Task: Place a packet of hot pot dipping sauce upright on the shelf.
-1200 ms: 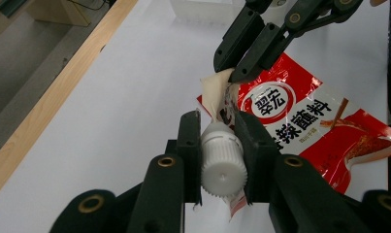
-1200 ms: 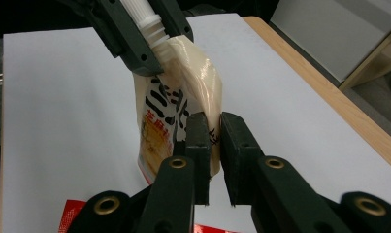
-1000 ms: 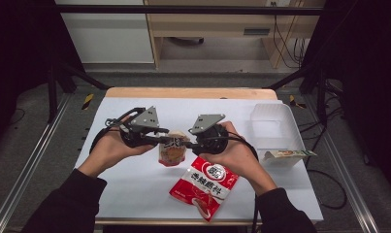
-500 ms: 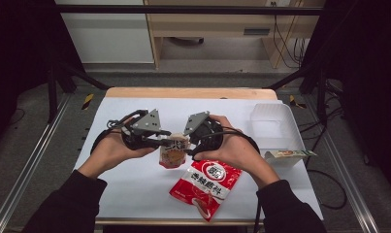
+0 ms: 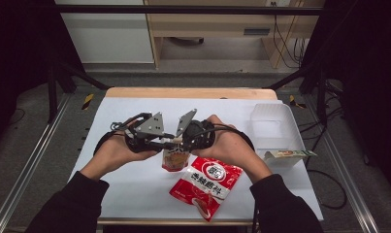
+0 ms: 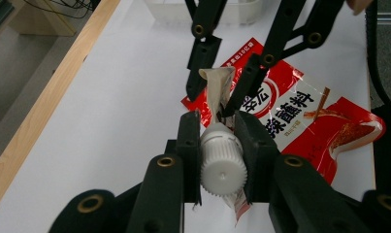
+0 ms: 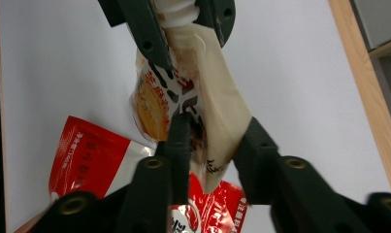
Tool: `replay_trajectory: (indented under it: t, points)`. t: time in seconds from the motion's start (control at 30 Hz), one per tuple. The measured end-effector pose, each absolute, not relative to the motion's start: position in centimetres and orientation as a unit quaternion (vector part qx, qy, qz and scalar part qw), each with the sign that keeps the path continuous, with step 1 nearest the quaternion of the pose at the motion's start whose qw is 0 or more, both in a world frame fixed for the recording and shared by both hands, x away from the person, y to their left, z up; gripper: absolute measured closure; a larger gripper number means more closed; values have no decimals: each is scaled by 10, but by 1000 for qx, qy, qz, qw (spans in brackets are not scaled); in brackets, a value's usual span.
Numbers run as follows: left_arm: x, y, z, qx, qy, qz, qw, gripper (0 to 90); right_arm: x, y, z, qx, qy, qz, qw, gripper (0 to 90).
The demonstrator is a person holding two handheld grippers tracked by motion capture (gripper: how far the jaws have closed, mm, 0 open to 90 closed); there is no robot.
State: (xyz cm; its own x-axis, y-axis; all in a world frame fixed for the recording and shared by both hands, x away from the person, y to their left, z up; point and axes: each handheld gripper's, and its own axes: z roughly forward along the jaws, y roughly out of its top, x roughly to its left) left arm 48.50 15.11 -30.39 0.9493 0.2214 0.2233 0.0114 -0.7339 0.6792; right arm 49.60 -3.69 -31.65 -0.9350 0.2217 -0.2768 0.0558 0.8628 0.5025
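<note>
A small printed pouch (image 5: 175, 158) with a white ribbed screw cap (image 6: 222, 160) hangs between both grippers above the white table. My left gripper (image 5: 170, 144) is shut on the cap, one jaw on each side of it. My right gripper (image 5: 180, 143) faces it from the other side. Its jaws have just been closing, and the pouch's cream body (image 7: 217, 111) is pinched between them. In the left gripper view the right gripper's jaws pinch the pouch's far corner (image 6: 217, 82). A hand holds each gripper.
A red seasoning packet (image 5: 207, 183) lies flat on the table under and in front of the pouch. At the right stands a clear plastic box (image 5: 273, 128), with a greenish packet (image 5: 289, 155) resting across its near rim. The table's wooden edge (image 5: 188, 92) runs along the far side.
My right hand has edged left and up and turned, so its grey plate now tilts toward the left gripper. The left hand and the pouch have stayed where they were.
</note>
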Motion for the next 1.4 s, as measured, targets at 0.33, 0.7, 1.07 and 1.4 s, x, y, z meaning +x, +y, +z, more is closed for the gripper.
replay_trajectory:
  t: [0.33,0.7,1.07,1.4]
  points:
    - [488,157,-308,909,88,135,385,721,496,-35,-314,82,950,250,169,876]
    - [480,176,-317,887,127,161,414,265,500,-51,-307,102,947,248,178,877]
    - [480,200,-363,875,197,163,410,111,506,-74,-298,109,942,255,186,879]
    - [480,224,-408,862,241,172,411,104,512,-98,-281,115,935,263,210,879]
